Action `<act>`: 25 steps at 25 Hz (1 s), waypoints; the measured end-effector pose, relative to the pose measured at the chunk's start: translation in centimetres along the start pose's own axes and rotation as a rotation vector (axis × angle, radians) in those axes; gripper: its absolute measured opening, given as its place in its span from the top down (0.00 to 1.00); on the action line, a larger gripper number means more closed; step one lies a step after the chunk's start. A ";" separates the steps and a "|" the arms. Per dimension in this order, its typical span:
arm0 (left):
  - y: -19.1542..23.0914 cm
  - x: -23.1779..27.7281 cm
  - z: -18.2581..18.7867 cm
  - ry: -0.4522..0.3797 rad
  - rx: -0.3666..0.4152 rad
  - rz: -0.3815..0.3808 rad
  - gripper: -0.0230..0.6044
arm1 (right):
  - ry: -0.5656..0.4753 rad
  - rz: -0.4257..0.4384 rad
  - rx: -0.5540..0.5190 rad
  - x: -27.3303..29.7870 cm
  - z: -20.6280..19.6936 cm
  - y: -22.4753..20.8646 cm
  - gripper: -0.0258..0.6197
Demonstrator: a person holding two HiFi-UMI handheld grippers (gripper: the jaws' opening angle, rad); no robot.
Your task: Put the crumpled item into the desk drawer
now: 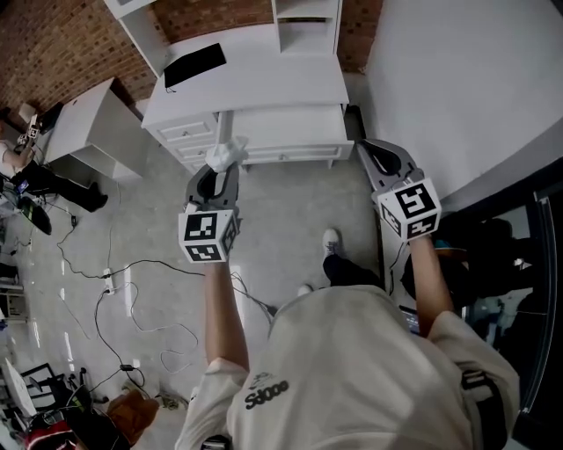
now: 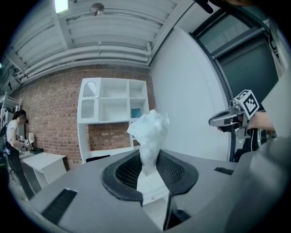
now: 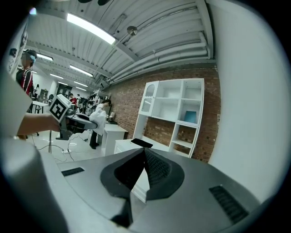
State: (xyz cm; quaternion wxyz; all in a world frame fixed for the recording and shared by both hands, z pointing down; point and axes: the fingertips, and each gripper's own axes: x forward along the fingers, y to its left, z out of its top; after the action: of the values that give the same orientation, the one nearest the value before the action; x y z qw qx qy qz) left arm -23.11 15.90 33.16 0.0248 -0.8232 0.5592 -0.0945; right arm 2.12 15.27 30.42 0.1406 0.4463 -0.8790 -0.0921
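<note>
Head view: left tongs (image 1: 220, 169) clamp the lower end of the crumpled item (image 1: 226, 154), whose bulk sticks out past the tips. Right tongs (image 1: 365, 145) are closed and empty. The drawer (image 1: 290, 156), ahead and between both tongs, looks shut. Risk: the thin pinch slips, or the item snags on the worktop (image 1: 264, 79) edge.

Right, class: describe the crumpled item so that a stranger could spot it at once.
Find the white desk with drawers against the red brick wall. In front of it, the left claw pinches a crumpled white wad. It is the only thing held; the right claw is shut and empty.
</note>
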 end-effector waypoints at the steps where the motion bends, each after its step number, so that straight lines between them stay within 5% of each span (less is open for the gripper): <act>1: -0.1 0.9 0.0 0.002 0.003 0.000 0.80 | 0.004 0.000 0.005 0.5 -0.5 -0.7 0.95; 14: 0.4 17.2 1.5 0.063 0.056 0.002 0.80 | -0.016 0.004 0.086 11.8 -4.6 -14.1 0.95; 25: 0.3 29.5 2.7 0.111 -0.005 0.005 0.79 | 0.020 0.015 0.161 18.5 -7.4 -24.2 0.95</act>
State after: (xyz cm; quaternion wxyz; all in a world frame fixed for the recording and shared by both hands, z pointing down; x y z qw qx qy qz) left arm -12.41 -11.70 34.24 -0.0082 -0.8153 0.5622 -0.1387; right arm 12.52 -14.19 33.49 0.1138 0.4504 -0.8854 -0.0154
